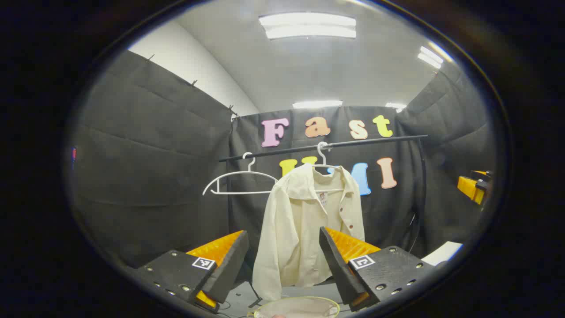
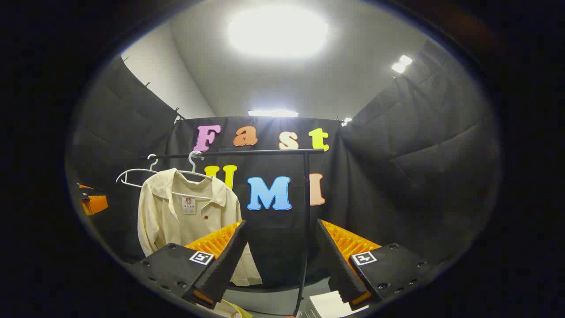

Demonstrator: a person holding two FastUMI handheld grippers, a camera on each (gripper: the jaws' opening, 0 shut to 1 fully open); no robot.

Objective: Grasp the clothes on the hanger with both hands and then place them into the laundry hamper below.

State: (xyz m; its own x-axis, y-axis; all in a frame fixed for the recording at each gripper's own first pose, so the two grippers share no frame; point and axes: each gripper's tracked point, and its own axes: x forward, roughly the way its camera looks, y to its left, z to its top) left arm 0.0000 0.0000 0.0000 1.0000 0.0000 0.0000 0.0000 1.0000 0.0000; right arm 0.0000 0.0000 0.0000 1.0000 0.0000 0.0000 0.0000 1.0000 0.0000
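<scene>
Left gripper view: left claw (image 1: 282, 265) gapes wide, empty, at frame bottom; cream shirt (image 1: 304, 225) hangs mid-frame on a white hanger (image 1: 324, 164), hem partly hidden. Hamper rim (image 1: 296, 304) is cut off below. Right claw (image 2: 280, 260) also gapes, empty; shirt (image 2: 176, 212) hangs lower left.

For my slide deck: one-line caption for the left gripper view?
Open left gripper faces a cream shirt hanging on the rail, beside an empty hanger.
</scene>
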